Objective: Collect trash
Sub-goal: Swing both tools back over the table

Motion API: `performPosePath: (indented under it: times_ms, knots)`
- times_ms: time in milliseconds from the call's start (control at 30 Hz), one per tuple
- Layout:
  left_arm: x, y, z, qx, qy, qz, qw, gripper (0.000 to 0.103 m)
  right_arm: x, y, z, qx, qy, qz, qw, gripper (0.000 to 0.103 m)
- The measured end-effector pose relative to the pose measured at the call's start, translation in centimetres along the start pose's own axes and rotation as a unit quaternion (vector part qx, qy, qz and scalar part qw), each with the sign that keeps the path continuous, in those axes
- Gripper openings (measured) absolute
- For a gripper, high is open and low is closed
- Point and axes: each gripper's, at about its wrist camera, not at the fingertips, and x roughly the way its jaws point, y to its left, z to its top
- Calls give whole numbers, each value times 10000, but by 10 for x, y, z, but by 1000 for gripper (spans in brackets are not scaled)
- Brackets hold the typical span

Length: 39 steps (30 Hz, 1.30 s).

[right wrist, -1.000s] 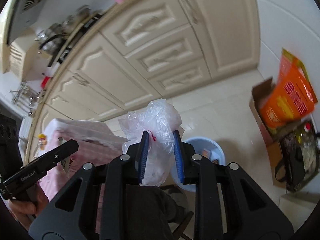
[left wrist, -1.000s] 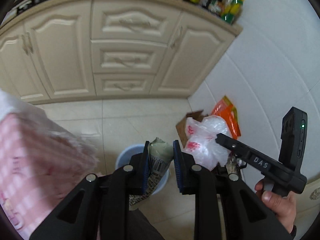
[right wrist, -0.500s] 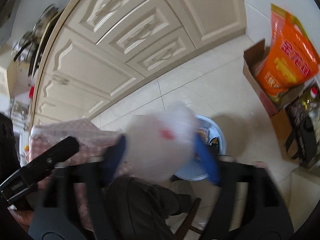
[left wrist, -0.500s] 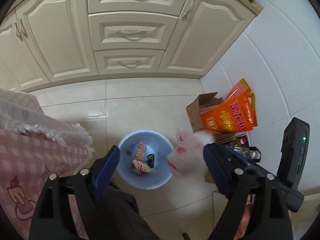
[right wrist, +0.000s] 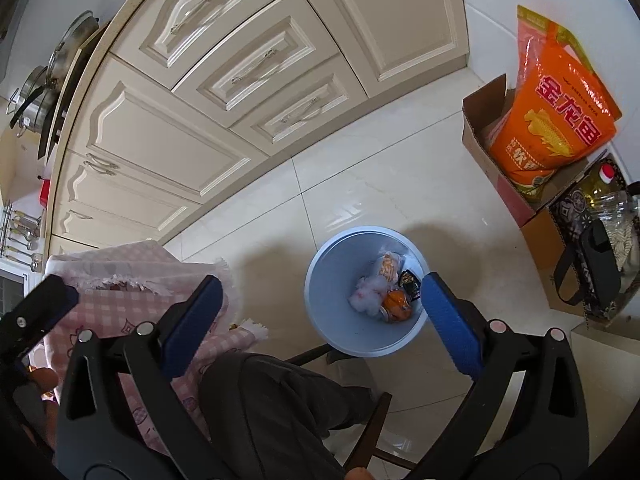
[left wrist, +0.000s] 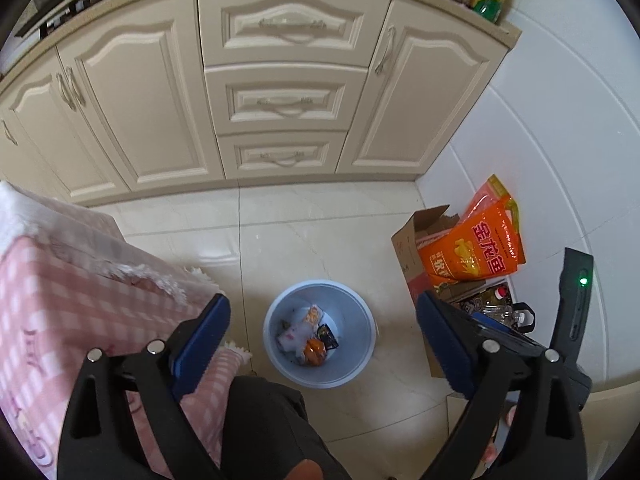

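The white bag (right wrist: 366, 294) has dropped into the bin (right wrist: 320, 280), both claws, left (left wrist: 320, 336) and right (right wrist: 320, 316), opening with nothing between, so that trash is collected.

Glossy floor tiles (left wrist: 312, 240), a smooth plastic bin (left wrist: 360, 320), checked cloth (left wrist: 80, 300), a shiny orange bag (left wrist: 476, 252).

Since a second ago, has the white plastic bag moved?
Yes. The white plastic bag has left the right gripper, whose jaws are opening with nothing between them, and dropped into the blue bin on the floor.
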Motion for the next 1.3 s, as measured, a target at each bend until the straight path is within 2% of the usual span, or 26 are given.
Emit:
performPosePath:
  times_ms: [400, 733, 1067, 1300]
  knots:
    - [-84, 22, -16, -28, -694, -41, 9976, 92, -47, 61, -4, -576, -359, 153, 9976, 97]
    - [-157, 69, -35, -197, -1368, 410, 9896, 92, -85, 144, -16, -1288, -734, 612, 9871, 97]
    - [-216, 134, -79, -676, -1837, 1036, 9752, 92, -102, 242, -54, -2153, -731, 1269, 9655, 97]
    - [-275, 180, -117, -1171, -2302, 1490, 9545, 92, -119, 319, -96, -2891, -657, 1818, 9376, 97]
